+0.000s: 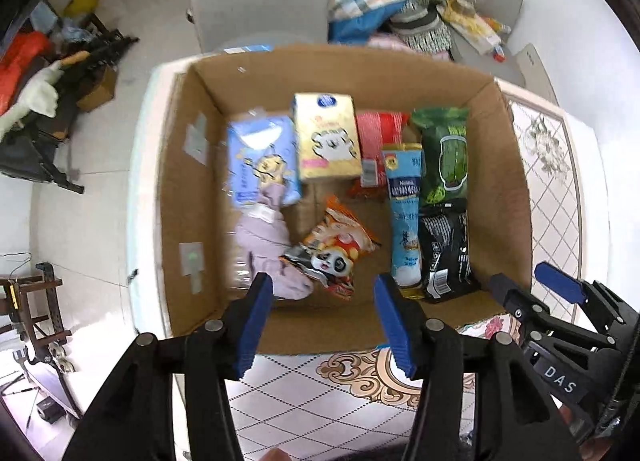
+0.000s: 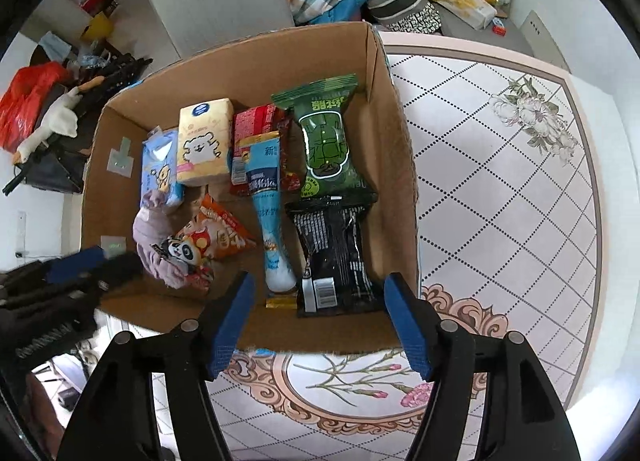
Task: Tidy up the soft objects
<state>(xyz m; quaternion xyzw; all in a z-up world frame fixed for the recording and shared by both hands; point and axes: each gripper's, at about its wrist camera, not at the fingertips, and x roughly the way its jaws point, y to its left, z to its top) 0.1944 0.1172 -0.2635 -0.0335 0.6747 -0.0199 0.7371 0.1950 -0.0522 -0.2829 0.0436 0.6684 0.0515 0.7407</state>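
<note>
Inside the cardboard box [image 1: 516,189], a crumpled lilac cloth [image 1: 266,237] lies beside snack packets; both grippers' jaws gape empty.

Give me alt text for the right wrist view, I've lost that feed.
The open right gripper hovers empty over the near edge of a cardboard box on a patterned tablecloth. Inside lie snack packets, two tissue packs and a lilac cloth; the left gripper shows at left.

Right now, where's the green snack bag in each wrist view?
Left wrist: green bag in the box's far right corner, right of centre.
Right wrist: green bag just above centre, by the box's right wall.
Shared landmark: the black bag lies directly in front of it in both.
</note>
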